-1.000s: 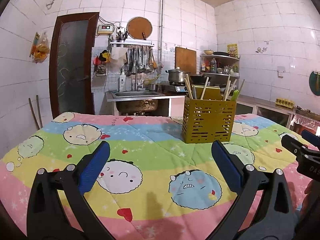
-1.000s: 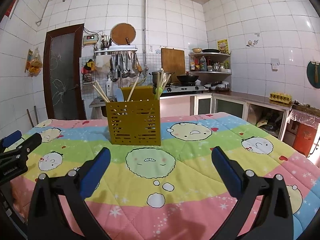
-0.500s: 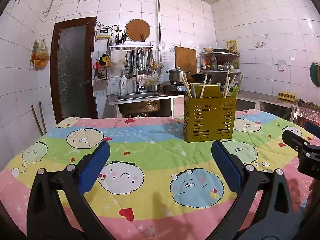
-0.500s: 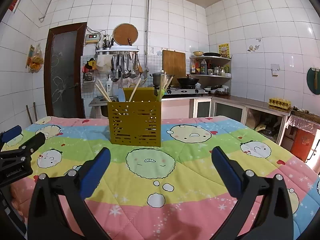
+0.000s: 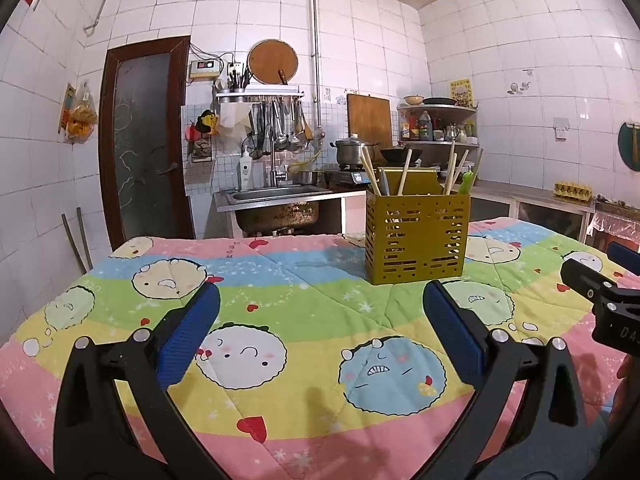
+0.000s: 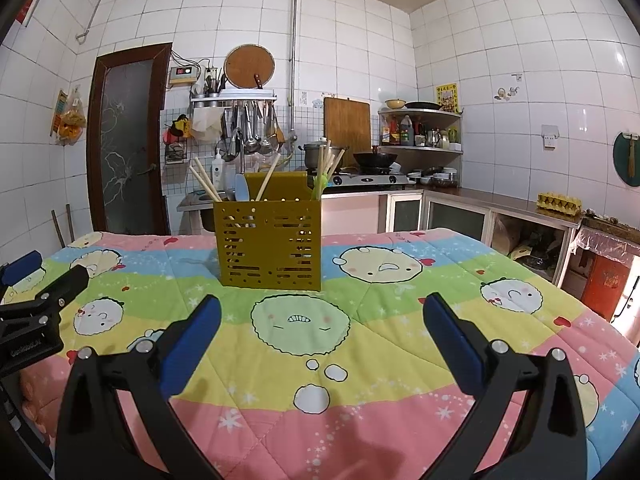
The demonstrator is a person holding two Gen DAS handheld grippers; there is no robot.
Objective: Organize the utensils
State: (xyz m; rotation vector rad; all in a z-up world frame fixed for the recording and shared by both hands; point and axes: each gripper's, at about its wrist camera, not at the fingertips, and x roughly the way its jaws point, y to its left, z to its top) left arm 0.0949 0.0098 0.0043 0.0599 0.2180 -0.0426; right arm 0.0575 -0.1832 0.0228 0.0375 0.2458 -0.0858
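The kitchen is bright and both pictures look sharp. The white wall tiles [image 6: 500, 40] shine with small glare spots high to the right of the yellow holder [image 6: 269, 246]. Soft shadows lie on the quilt [image 5: 304, 292] just beside the holder. Walls bend at the dark, round corners.

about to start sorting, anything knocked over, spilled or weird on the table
Nothing stands out. The yellow utensil holder stands upright on the cartoon quilt, with chopsticks and a green utensil leaning inside it. Nothing lies loose on the quilt, and both the left gripper and right gripper are open and empty.
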